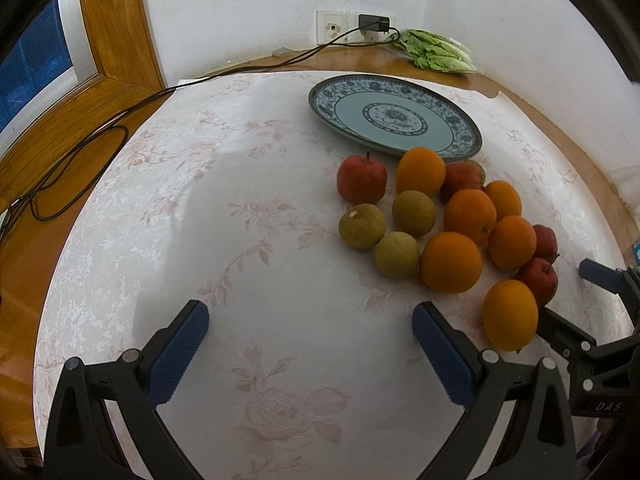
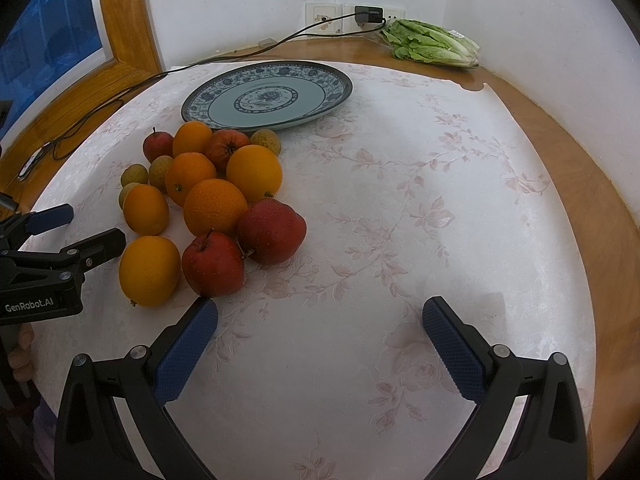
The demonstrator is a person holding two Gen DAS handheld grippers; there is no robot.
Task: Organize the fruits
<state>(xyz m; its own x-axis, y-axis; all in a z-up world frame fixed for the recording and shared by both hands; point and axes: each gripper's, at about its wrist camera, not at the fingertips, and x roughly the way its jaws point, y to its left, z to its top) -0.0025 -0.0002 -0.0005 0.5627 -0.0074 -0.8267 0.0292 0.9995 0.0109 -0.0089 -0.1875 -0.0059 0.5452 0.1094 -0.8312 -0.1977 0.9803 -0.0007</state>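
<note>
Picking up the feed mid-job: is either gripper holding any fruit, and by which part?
Nothing is held. The left gripper and right gripper are both open over the tablecloth.

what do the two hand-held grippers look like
Both match: the left hand-held gripper and right hand-held gripper have black angular frames with silver rivets and blue textured finger pads. The left body reads GenRobot.AI in white; the right's shows "DAS".

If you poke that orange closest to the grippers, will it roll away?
Probably a little: the orange is round and sits on flat cloth. The red apple beside it would likely stop it that way. Its skin looks firm, so no squashing.
</note>
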